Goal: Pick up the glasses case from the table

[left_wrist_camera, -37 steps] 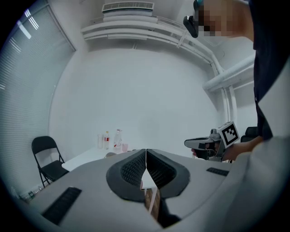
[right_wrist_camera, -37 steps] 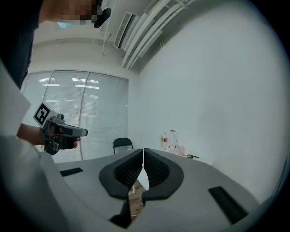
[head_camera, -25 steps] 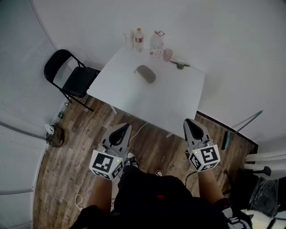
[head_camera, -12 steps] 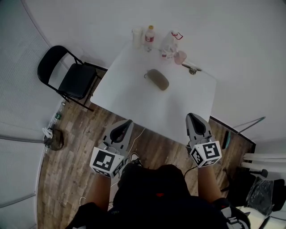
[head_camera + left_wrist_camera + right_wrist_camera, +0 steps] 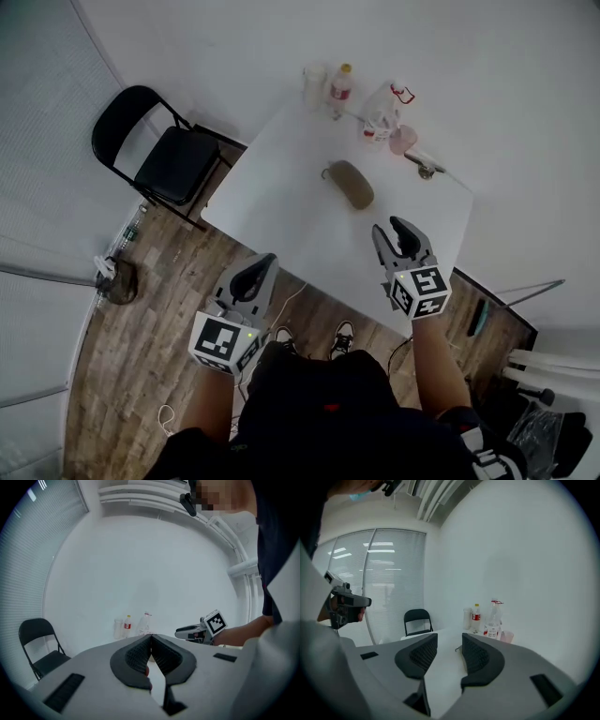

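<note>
The glasses case (image 5: 349,184), a grey-brown oval pouch, lies near the middle of the white table (image 5: 281,187). My right gripper (image 5: 392,231) hovers over the table's near right part, a short way in front of the case. Its jaws are opening and nothing is between them. In the right gripper view (image 5: 449,639) the right jaw hides most of the case; only its small strap shows in the gap. My left gripper (image 5: 262,265) hangs over the wooden floor in front of the table, its jaws shut and empty (image 5: 151,637).
A black folding chair (image 5: 164,155) stands at the table's left. Bottles (image 5: 341,82) and a pink cup (image 5: 403,139) line the table's far edge by the white wall. A small dark object (image 5: 114,281) sits on the floor at left.
Both grippers have moved forward toward the table. The right one has gone from over the floor to over the tabletop, and its jaws have parted. The left stays shut.
</note>
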Tool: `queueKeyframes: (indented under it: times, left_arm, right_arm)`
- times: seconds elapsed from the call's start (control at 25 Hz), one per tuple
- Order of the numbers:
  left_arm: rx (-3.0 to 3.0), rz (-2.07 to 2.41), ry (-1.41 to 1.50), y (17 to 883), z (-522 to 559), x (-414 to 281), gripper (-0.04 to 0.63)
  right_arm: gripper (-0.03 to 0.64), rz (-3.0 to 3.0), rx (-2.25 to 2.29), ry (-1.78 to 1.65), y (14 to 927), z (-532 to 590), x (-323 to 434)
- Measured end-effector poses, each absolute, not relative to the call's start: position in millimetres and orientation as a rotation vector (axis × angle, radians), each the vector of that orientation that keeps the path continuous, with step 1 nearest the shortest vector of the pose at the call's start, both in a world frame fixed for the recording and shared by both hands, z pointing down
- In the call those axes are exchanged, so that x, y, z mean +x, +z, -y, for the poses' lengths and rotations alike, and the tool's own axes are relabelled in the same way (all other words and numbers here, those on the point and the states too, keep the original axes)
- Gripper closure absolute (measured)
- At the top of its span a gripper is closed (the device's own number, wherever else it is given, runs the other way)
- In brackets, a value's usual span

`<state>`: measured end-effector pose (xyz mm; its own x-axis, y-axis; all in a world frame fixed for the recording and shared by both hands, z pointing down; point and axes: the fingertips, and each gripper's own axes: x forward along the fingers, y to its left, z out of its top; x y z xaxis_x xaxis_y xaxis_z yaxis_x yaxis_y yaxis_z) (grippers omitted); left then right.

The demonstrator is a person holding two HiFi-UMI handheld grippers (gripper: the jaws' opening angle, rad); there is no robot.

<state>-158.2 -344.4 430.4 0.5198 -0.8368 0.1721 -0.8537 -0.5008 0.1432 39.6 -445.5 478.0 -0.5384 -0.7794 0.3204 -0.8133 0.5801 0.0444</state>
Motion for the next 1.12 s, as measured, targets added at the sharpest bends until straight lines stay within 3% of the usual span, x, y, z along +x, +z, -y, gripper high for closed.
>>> queueKeyframes:
  times: [0.24,0.36,0.72,1.12]
  left_arm:
    - [2.493,1.529,0.148,426,350,-146,0.572]
    - [2.455,1.548,0.18,432,347,-139,0.572]
    - [2.316,1.641,0.26,460,346,-149,0.572]
    - [2.184,1.695,0.223,475,342,-170,0.572]
  right_arm:
    - [0.307,2.388,1.146,0.168,531,513,40]
    - [0.267,2.295,1.083,0.178,569,538,46]
    - [0.234,2.125,1.011,0.275,669,618,51]
    - [0.213,2.083,0.916,0.334,716,655,17]
